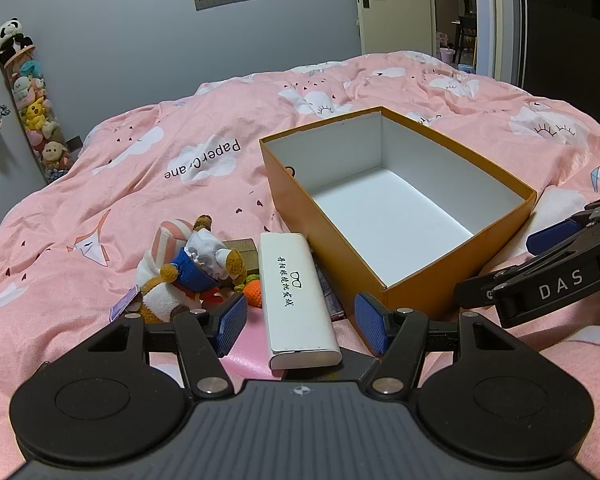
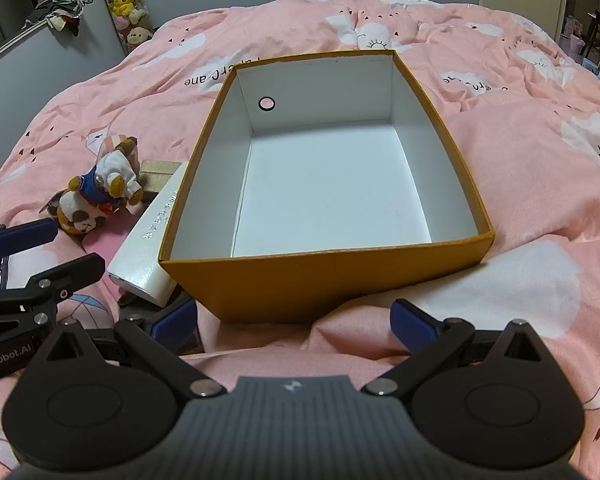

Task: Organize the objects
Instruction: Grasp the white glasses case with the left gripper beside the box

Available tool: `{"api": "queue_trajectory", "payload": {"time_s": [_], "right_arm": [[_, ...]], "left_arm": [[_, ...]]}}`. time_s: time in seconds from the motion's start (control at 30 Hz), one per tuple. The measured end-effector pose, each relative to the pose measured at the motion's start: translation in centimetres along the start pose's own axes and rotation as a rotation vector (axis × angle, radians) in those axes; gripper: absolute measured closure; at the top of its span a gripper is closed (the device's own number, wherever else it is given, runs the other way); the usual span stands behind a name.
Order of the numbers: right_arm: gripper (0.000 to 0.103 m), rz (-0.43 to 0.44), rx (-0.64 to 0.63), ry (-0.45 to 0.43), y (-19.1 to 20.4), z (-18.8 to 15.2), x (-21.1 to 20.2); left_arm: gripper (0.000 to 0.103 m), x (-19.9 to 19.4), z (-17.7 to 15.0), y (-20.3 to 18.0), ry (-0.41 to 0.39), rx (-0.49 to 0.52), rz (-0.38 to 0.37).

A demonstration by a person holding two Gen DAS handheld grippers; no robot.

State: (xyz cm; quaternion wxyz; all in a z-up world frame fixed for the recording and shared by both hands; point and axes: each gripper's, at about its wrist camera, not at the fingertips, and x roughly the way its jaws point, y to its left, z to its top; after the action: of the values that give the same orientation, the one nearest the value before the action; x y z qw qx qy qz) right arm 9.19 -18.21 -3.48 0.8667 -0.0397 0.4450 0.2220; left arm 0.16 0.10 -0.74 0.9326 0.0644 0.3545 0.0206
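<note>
The left hand-held gripper (image 1: 300, 322) is seen with its jaws wide apart, tilted down over the bed (image 1: 148, 184). Between its blue pads (image 1: 233, 322) lies the near end of a white case (image 1: 298, 300); a gap shows on either side, so the case is straddled but not clamped. Whether a pad brushes the case cannot be told. The case lies lengthwise on the pink bedcover, its far end beside the left wall of the box (image 1: 324, 236).

The right hand-held gripper (image 2: 294, 320) is spread fully, with nothing between its pads (image 2: 414, 320). It is pointed down at the near wall of the box (image 2: 324, 284), just short of it, above a fold of bedcover. No contact with the box is seen.

The orange box stands open and upright on the bed, right of the other things; its white inside is bare. Left of the case a plush toy (image 1: 188, 272) is lying on its side, with a small brown block (image 1: 244, 256) behind it and an orange crocheted piece (image 1: 253, 294) touching the case's left edge. A dark flat item (image 1: 330, 300) is wedged between case and box.
</note>
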Motion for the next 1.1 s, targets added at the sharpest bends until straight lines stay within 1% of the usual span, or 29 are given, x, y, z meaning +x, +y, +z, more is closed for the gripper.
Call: {"api": "queue_trajectory", "payload": {"time_s": [0.47, 0.57, 0.7, 0.73, 0.77, 0.8, 0.83, 0.9, 1.0, 1.03, 1.1], "right_arm": [[0.001, -0.003, 0.002, 0.009, 0.0, -0.4, 0.1], [0.001, -0.002, 0.000, 0.006, -0.1, -0.2, 0.0], [0.001, -0.006, -0.032, -0.055, 0.0, 0.3, -1.3], [0.001, -0.006, -0.049, -0.073, 0.2, 0.6, -1.7], [0.001, -0.003, -0.070, -0.088, 0.4, 0.9, -2.1], [0.003, 0.005, -0.089, -0.100, 0.6, 1.2, -2.4], [0.011, 0.019, -0.107, -0.108, 0.8, 1.7, -2.6], [0.021, 0.050, -0.137, -0.107, 1.1, 2.8, -2.8], [0.025, 0.084, -0.167, -0.109, 1.9, 4.5, -2.4], [0.030, 0.092, -0.182, -0.107, 2.3, 5.0, -2.1], [0.035, 0.099, -0.214, -0.089, 3.1, 5.9, -1.2]], "left_arm": [[0.030, 0.1, -0.1, 0.0, 0.003, 0.002, -0.001], [0.031, -0.1, -0.1, 0.0, 0.004, 0.003, -0.015], [0.032, -0.2, 0.3, 1.0, 0.016, -0.026, -0.050], [0.033, -0.2, 0.4, 1.3, 0.019, -0.036, -0.056], [0.037, -0.2, 0.6, 1.7, 0.023, -0.044, -0.063], [0.041, -0.1, 0.8, 2.0, 0.030, -0.054, -0.071], [0.042, 0.0, 1.0, 2.3, 0.035, -0.061, -0.081], [0.043, 0.3, 1.5, 3.0, 0.050, -0.087, -0.108], [0.043, 1.4, 2.2, 4.3, 0.096, -0.147, -0.144], [0.043, 1.9, 2.5, 4.6, 0.109, -0.155, -0.155], [0.041, 3.0, 3.0, 4.7, 0.134, -0.138, -0.166]]}}
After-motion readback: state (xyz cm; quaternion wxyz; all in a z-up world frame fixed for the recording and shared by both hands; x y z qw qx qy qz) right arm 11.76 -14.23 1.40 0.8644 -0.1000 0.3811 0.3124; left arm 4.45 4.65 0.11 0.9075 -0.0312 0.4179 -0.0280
